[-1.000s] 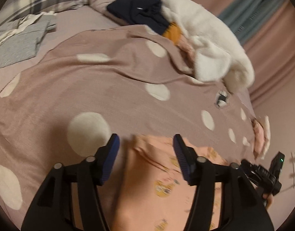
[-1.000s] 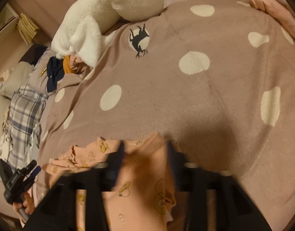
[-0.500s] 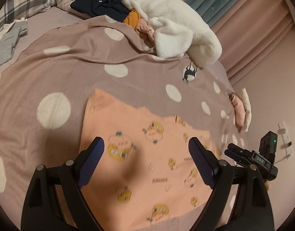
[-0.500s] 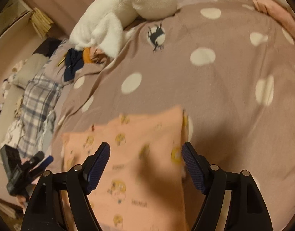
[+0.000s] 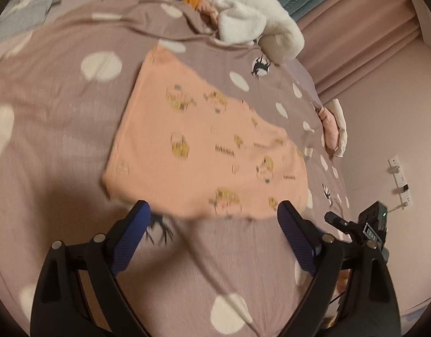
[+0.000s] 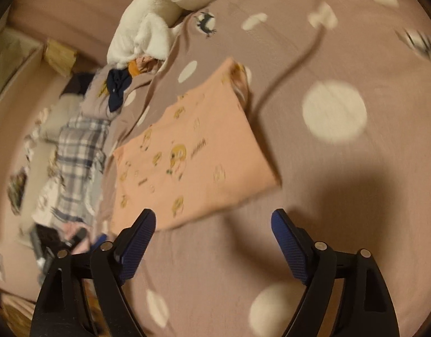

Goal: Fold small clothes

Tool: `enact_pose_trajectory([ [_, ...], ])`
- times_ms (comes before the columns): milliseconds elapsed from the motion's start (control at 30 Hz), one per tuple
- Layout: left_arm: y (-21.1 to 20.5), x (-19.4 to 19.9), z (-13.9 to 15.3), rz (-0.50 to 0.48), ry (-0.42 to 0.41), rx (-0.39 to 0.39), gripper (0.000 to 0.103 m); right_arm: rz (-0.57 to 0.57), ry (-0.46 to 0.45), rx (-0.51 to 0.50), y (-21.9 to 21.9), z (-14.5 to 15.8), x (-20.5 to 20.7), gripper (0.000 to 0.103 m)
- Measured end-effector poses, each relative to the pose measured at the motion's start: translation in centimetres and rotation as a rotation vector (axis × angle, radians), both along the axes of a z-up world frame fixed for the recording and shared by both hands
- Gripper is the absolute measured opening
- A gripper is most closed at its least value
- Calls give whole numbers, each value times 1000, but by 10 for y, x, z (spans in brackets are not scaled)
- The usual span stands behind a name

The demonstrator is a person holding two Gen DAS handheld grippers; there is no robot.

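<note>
While both grippers, left (image 5: 212, 221) and right (image 6: 212, 224), are opening empty, the garment (image 5: 204, 146) is lying at twelve o'clock, equally near.

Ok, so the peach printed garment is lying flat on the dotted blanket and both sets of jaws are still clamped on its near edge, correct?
Not quite. The peach printed garment does lie flat on the dotted blanket, but neither gripper holds it. In both wrist views the left gripper and the right gripper have their jaws apart and opening, with nothing clamped between them.
</note>
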State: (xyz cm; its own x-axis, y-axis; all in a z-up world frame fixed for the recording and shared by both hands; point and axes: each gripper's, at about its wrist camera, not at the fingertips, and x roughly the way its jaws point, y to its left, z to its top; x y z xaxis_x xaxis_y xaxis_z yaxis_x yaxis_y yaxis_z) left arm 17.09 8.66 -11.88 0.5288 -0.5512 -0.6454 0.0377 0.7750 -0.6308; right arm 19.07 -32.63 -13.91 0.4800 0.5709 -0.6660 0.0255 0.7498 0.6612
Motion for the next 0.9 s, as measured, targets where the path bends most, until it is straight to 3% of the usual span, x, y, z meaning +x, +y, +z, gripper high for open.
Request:
enact_pose_trajectory([
  [133,-7,0,-21,-19,68,-111,92,17,63,124,12,-24,-8,91],
  [233,-10,0,-35,-13,106,-158,92,29,78,152,22,-33,-9,91],
  [533,0,26,-49,69,117,-242,92,21,71,252,23,-42,15,91],
  [733,3,55,-54,99,129,-360,92,26,63,307,25,-49,39,91],
  [900,-7,79,-52,91,118,-340,92,27,56,338,30,-51,64,91],
])
